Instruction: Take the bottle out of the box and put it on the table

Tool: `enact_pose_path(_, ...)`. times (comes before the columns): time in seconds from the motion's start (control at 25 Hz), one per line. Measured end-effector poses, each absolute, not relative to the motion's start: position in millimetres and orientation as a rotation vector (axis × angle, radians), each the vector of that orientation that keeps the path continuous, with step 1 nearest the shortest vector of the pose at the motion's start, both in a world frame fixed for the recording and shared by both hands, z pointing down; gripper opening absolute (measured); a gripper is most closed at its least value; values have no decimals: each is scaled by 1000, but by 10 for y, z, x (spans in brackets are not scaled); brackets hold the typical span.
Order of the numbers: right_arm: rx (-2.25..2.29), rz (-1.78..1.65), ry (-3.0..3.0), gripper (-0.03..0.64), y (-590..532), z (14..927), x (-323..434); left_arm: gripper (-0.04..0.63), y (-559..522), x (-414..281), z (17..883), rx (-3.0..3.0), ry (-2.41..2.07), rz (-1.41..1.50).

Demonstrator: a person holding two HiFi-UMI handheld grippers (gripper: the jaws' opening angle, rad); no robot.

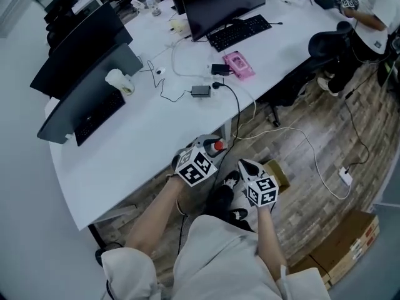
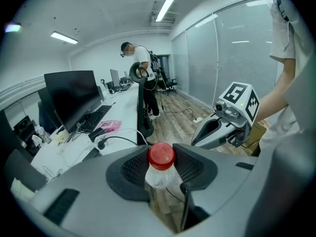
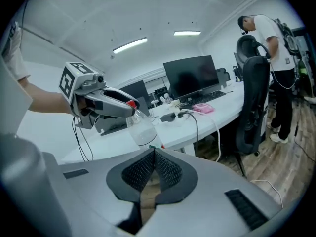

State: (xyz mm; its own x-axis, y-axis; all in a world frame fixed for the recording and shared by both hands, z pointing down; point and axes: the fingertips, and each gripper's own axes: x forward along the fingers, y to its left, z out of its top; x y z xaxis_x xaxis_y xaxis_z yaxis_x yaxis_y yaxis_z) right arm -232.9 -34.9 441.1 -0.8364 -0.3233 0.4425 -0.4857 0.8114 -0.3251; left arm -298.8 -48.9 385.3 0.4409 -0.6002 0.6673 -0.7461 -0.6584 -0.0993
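A clear plastic bottle (image 2: 159, 174) with a red cap (image 2: 161, 154) sits between the pads of my left gripper (image 2: 161, 158), which is shut on its neck. The head view shows that gripper (image 1: 212, 149) and the red cap (image 1: 218, 145) at the near edge of the white table (image 1: 144, 142). In the right gripper view the bottle (image 3: 141, 128) hangs tilted from the left gripper (image 3: 106, 102), above the floor beside the table. My right gripper (image 3: 154, 154) is shut on nothing and sits just right of the left one (image 1: 242, 165). An open cardboard box (image 1: 277, 172) lies on the floor below.
The table carries monitors (image 1: 219, 2), a keyboard (image 1: 239, 32), a pink item (image 1: 238, 65), a power adapter (image 1: 200, 90) and cables. A black office chair (image 1: 325, 45) and a person (image 1: 375, 17) are at the far right. Cardboard boxes (image 1: 347, 245) and a cable (image 1: 312, 149) lie on the wooden floor.
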Motion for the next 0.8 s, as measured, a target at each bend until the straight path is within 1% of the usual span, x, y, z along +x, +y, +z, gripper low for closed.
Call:
enact_pose_path(0.32,492,618,-2668,40,-470,4227,-2885,160,-609,-3932,3405,2406,-1365,997)
enact_pose_path(0.52,434,549,-2651,40,-525,4208,-3131,160,-725,-4437,3434,2315,-1416,954)
enact_pose_path(0.8,366,523,-2626,40,-674,4274,-3424,160,-896,-4961,3603,2230,-1428,950)
